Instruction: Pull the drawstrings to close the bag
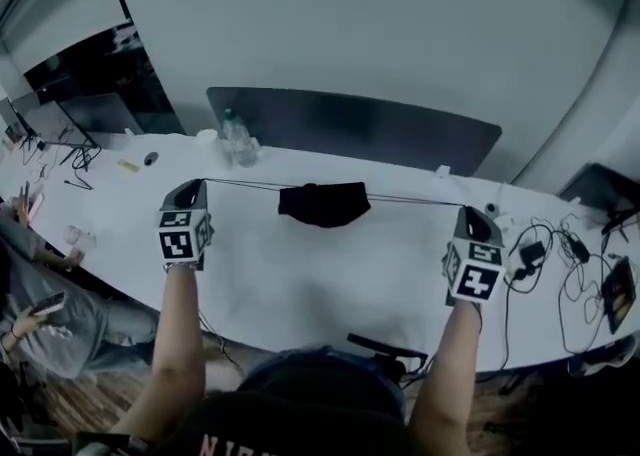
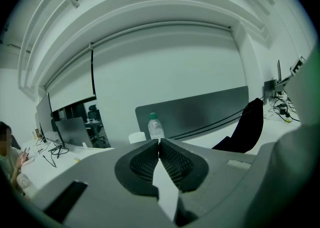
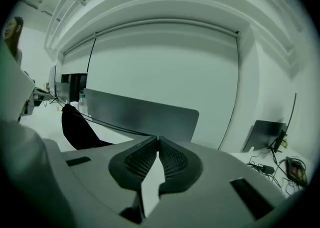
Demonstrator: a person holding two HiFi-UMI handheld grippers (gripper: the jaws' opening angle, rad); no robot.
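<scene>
A black drawstring bag point(image 1: 323, 204) hangs bunched just above the white table point(image 1: 300, 284), midway between my two grippers. Its thin black drawstrings point(image 1: 245, 185) run taut to either side. My left gripper point(image 1: 195, 184) is shut on the left string end, and my right gripper point(image 1: 467, 210) is shut on the right one. In the left gripper view the closed gripper point(image 2: 159, 142) pinches the strings point(image 2: 210, 126), which lead right to the bag point(image 2: 247, 127). In the right gripper view the closed gripper point(image 3: 157, 138) holds the strings point(image 3: 110, 124), which lead left to the bag point(image 3: 77, 127).
A clear water bottle point(image 1: 238, 139) and a small white cup point(image 1: 207, 137) stand behind the bag, in front of a dark divider panel point(image 1: 350, 129). Cables and chargers point(image 1: 560, 254) lie at the table's right end. A seated person point(image 1: 40, 294) is at the left, near monitors point(image 1: 70, 119).
</scene>
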